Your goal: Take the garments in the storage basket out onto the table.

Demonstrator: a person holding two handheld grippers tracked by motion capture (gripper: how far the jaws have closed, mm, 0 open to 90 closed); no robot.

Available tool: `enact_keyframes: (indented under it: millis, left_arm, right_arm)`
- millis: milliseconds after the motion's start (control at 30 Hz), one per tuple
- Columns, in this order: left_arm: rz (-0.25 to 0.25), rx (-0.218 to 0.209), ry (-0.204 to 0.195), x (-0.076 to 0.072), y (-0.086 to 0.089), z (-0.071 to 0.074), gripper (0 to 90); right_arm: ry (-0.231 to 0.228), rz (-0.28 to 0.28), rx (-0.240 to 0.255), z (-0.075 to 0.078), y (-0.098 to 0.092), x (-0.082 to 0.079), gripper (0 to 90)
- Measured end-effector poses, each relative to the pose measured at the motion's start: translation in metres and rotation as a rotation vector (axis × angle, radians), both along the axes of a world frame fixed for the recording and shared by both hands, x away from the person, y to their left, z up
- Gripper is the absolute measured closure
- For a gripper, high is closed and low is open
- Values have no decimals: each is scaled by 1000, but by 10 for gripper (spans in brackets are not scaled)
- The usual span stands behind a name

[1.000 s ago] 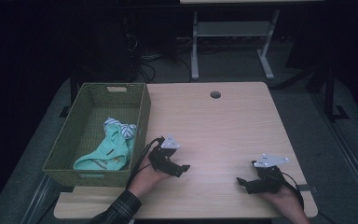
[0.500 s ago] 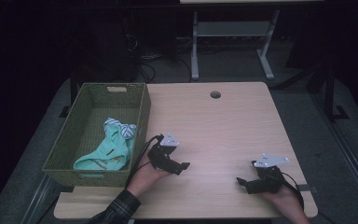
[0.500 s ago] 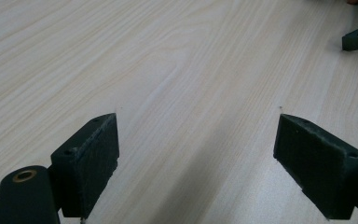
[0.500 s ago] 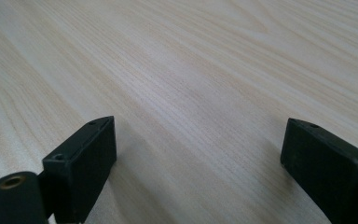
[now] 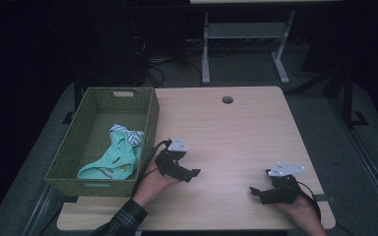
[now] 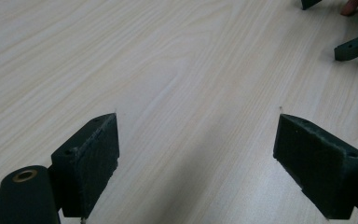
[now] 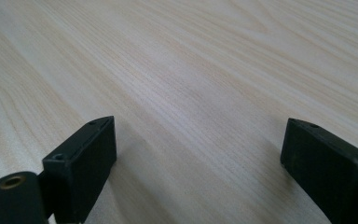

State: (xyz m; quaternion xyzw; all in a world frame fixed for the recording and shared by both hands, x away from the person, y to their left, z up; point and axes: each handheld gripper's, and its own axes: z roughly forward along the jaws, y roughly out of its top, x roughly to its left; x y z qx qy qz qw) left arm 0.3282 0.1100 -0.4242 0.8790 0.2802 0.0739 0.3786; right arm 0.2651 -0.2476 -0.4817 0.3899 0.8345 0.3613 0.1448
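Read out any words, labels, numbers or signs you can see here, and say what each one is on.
No legible text anywhere.
The mint green garment in the green basket bears a dark band with yellowish marks, too small and blurred to read.
The table, left gripper and right gripper carry no writing.

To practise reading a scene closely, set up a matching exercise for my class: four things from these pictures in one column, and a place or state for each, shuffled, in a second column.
Things:
1. mint-green garment
2. woven basket
3. left gripper
4. round hole

Places or states:
A. at the table's left edge
B. jaws apart over bare wood
C. lying inside the basket
D. near the table's far edge

Pairs: 1-C, 2-A, 3-B, 4-D
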Motion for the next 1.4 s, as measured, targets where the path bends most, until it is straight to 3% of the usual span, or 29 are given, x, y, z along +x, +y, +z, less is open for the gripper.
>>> enact_keyframes:
  millis: [967, 1400]
  left_arm:
    - [-8, 2, -3, 0, 0, 23, 136]
    - [-12, -15, -28, 3, 2, 39, 136]
  right_arm:
    - [0, 0, 1, 0, 0, 0, 100]
    - [-1, 0, 0, 0, 0, 0, 100]
